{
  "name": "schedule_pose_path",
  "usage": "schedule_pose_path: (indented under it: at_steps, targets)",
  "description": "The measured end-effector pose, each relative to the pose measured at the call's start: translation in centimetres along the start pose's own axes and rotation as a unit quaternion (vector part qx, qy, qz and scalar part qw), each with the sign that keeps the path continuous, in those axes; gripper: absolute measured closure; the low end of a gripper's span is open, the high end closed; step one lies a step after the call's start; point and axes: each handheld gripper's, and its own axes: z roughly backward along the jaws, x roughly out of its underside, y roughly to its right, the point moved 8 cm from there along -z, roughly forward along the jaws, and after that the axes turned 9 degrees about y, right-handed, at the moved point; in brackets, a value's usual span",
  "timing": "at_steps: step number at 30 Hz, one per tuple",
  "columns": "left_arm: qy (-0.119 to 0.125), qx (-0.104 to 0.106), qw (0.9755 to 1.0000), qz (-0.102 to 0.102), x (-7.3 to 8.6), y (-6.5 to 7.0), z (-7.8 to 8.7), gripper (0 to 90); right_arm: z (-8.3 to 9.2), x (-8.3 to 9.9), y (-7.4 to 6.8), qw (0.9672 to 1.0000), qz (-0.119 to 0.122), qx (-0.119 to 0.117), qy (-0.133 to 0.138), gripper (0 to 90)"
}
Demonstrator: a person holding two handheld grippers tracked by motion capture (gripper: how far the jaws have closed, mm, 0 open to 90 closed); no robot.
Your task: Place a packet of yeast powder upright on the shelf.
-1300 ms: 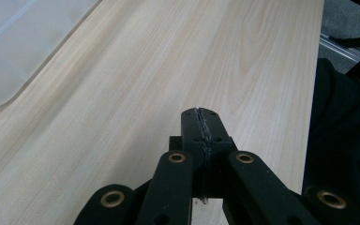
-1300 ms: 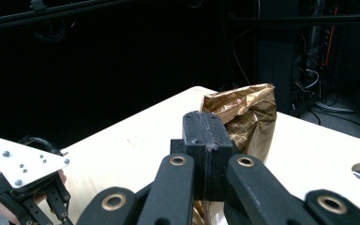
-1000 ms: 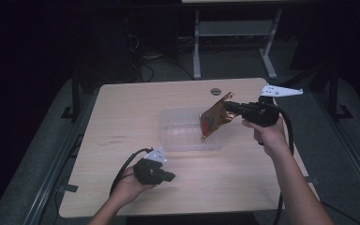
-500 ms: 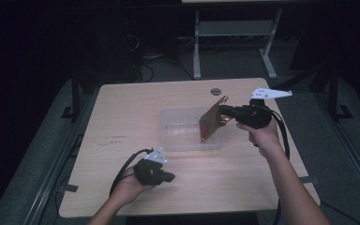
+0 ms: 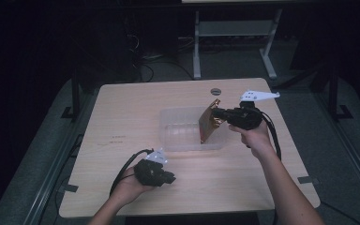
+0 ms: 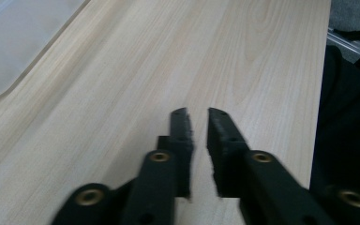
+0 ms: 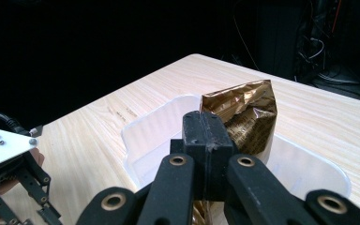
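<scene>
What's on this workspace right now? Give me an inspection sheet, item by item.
Surface: pale wooden table, round grommet near its far edge.
Job's things: clear plastic tub mid-table; gold foil packet tilted over its right end.
Clutter: nothing seen.
Grippers: right gripper shut on the packet; left gripper resting near the front edge, jaws slightly apart, holding nothing.
Cables: black cable trailing from the left gripper.
Surroundings: dark room, white frame behind.

A pale wooden desk (image 5: 131, 112) carries a clear plastic tub (image 5: 178, 136), lying near its round grommet (image 5: 215, 91).
</scene>
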Motion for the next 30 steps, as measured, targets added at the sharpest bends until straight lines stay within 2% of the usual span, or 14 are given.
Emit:
schedule_pose_path:
  at_steps: [2, 7, 12, 14, 19, 24, 30]
  targets:
    - [0.006, -0.008, 0.9999, 0.003, -0.1, -0.2, 0.0, 59.7, -0.3, 0.2, 0.0, 1.0, 0.001, 0.001, -0.004, 90.0]
    - [0.004, -0.014, 0.9999, 0.002, 0.1, -0.3, 0.0, 40.3, -1.1, 0.7, 0.0, 0.9998, 0.004, 0.006, -0.016, 90.0]
    - [-0.008, -0.014, 0.9999, 0.002, 0.5, -0.3, -0.4, 30.3, -1.7, 1.3, 0.1, 0.9995, 0.009, 0.012, -0.027, 89.2]
    - [-0.012, -0.016, 0.9998, -0.004, 0.5, -0.4, -0.4, 28.9, -1.8, 1.3, 0.1, 0.9996, 0.006, 0.014, -0.025, 87.6]
    - [-0.011, -0.014, 0.9998, -0.009, 0.6, -0.5, -0.5, 28.6, -1.4, 1.0, -0.1, 0.9988, 0.022, 0.029, -0.033, 63.5]
    - [-0.01, -0.011, 0.9999, -0.006, 0.6, -0.6, -0.6, 27.9, -0.7, 0.4, -0.6, 0.9983, 0.034, 0.036, -0.03, 47.3]
    - [-0.006, -0.009, 0.9999, -0.004, 0.6, -0.4, -0.6, 27.9, 0.1, 0.7, -1.3, 0.9974, 0.043, 0.037, -0.044, 42.6]
